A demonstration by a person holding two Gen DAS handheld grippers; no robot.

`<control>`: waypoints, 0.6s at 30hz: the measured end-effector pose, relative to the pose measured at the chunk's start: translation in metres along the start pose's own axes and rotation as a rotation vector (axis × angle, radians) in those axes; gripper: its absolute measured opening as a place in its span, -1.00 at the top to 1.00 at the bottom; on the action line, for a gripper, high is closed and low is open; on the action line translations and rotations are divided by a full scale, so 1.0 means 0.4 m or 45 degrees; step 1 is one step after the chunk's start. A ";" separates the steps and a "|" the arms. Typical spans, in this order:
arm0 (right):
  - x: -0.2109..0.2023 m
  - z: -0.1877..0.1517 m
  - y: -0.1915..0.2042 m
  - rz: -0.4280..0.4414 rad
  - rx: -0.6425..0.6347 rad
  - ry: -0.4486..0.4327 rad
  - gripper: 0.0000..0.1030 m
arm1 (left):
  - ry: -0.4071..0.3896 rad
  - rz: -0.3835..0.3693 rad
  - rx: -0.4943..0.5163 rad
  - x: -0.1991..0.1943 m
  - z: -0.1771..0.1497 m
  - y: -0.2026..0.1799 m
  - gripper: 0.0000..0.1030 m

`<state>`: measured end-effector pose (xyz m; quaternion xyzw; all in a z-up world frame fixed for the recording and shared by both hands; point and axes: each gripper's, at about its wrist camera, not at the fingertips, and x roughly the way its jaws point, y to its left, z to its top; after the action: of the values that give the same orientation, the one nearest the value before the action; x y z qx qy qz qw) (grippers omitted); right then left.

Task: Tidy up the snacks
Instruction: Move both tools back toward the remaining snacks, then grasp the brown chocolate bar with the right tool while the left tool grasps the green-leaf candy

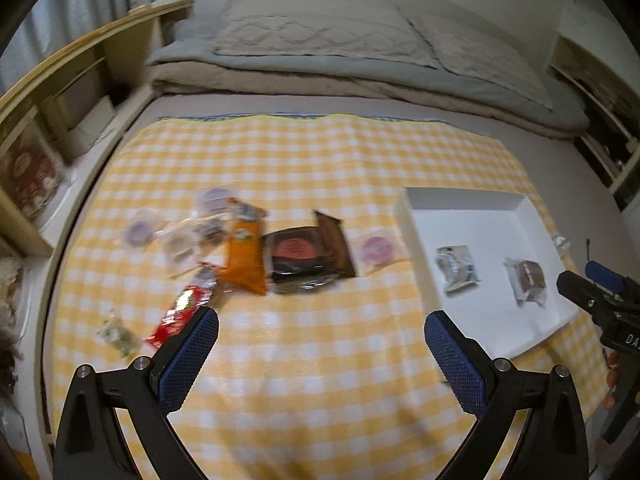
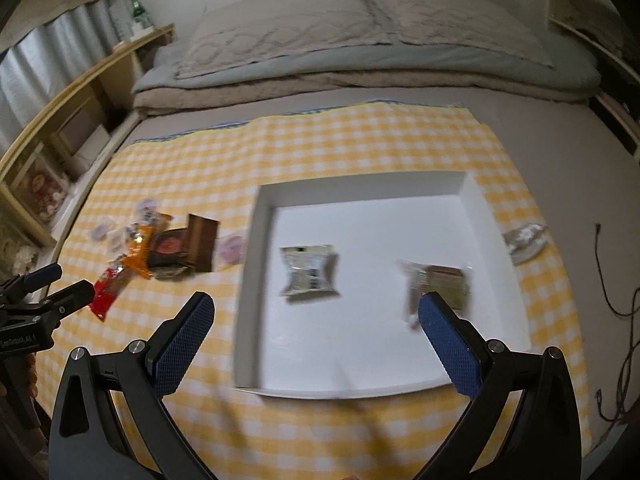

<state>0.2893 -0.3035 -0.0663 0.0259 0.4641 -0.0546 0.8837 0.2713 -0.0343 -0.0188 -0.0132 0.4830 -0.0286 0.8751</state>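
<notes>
Left gripper [image 1: 320, 330] spread wide, empty; right gripper [image 2: 316, 312] likewise, above white tray [image 2: 256, 240]. Red wrapper [image 1: 180, 312] just beyond left finger: light, crinkly, slippery; pinch mid-body.

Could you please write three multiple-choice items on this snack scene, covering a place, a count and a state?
1. Where does the orange packet lie?
A. in the tray
B. on the checked cloth, left of the tray
C. on the pillow

2. How many packets lie in the white tray?
A. none
B. two
C. five

3. How are the left gripper and right gripper?
A. both open, empty
B. both shut
C. left holds a packet

Answers: 1 B, it sits among the pile on the cloth; 2 B, two wrapped snacks inside; 3 A, jaws spread with nothing between.
</notes>
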 end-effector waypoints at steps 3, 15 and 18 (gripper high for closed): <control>0.007 0.007 0.056 0.031 -0.038 0.001 -1.00 | -0.001 0.036 -0.033 -0.016 -0.011 0.058 -1.00; 0.094 0.040 0.269 0.151 -0.139 0.036 -1.00 | 0.041 0.156 -0.233 -0.030 -0.048 0.300 -1.00; 0.134 0.047 0.310 0.161 -0.151 0.068 -1.00 | 0.070 0.190 -0.307 -0.011 -0.057 0.359 -1.00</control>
<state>0.3496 -0.1861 -0.1004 0.0041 0.4873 0.0296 0.8727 0.2550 0.1095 -0.0345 -0.0813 0.5064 0.0946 0.8532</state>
